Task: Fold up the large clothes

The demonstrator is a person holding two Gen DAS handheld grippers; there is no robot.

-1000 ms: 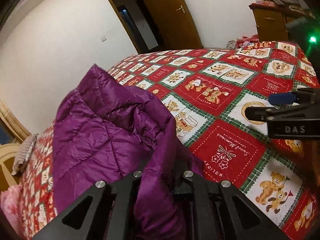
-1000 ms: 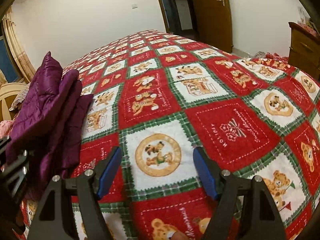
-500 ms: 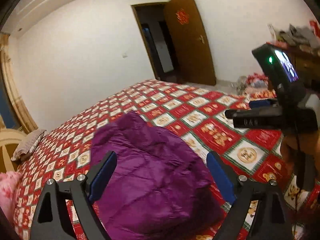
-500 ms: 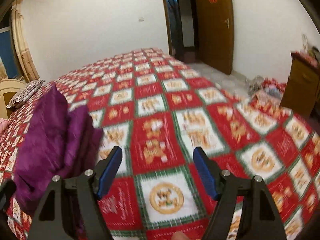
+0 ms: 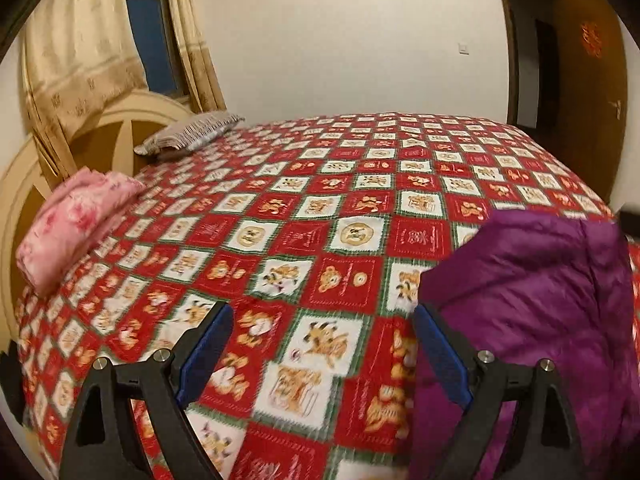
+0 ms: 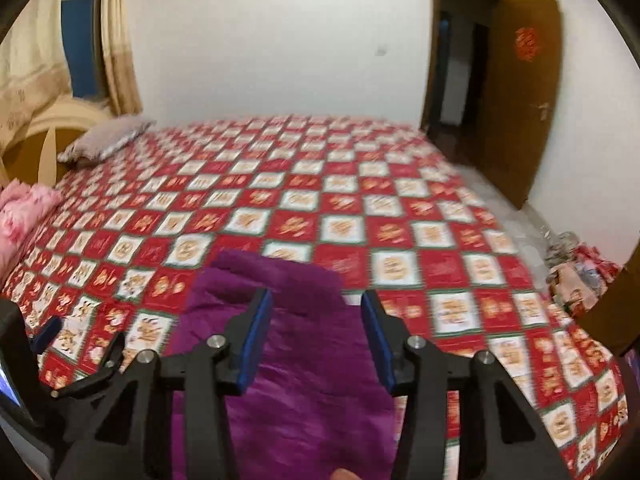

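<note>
On bed [image 5: 320, 208], purple jacket [image 6: 296, 364] lies bunched; left gripper [image 5: 320, 354] spread wide, holding nothing, beside it; right gripper [image 6: 316, 334] above it, parted, holding nothing.

Right tongs [image 6: 316, 336] apart, apparently above purple jacket [image 6: 304, 392].

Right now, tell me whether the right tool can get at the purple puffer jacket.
Probably yes. The right tool is open and hangs over the purple puffer jacket, which lies on the Christmas-print bedspread with nothing seen between. The left tool, also open, sits off to the jacket's side.
</note>
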